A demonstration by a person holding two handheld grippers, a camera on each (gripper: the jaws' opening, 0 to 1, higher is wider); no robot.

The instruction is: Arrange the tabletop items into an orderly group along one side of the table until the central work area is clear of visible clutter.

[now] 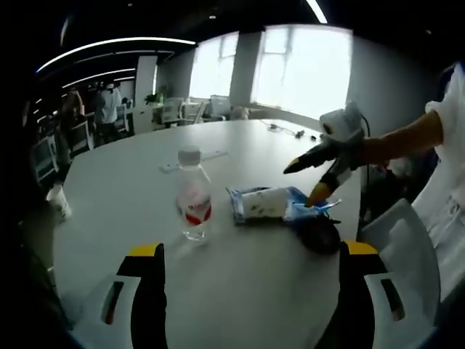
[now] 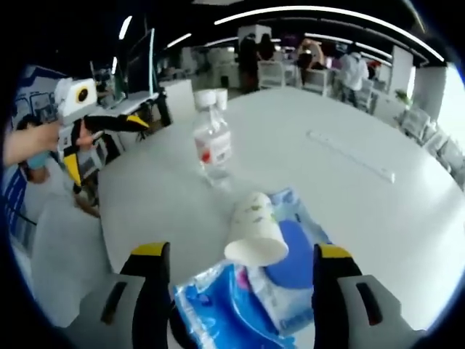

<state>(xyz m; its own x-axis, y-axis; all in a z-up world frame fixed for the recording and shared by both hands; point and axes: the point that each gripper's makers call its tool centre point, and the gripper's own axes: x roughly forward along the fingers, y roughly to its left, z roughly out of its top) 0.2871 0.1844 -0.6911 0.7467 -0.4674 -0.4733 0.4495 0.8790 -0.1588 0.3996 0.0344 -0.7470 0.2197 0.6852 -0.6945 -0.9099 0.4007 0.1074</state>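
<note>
Bottle (image 1: 193, 193), clear plastic with white cap and red label, is seen upright on the white bench (image 1: 240, 283), just left of a blue wipes pack (image 1: 272, 203). In the right gripper view a paper cup (image 2: 256, 230) is shown lying tipped on the pack. Left gripper (image 1: 251, 291) jaws are held apart, right gripper (image 2: 236, 291) jaws also apart, nothing clamped.

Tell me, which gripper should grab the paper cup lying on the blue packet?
Probably the right gripper. In the right gripper view its open jaws stand on either side of the paper cup on the blue packet. The left gripper is farther back, with the water bottle nearer it.
</note>
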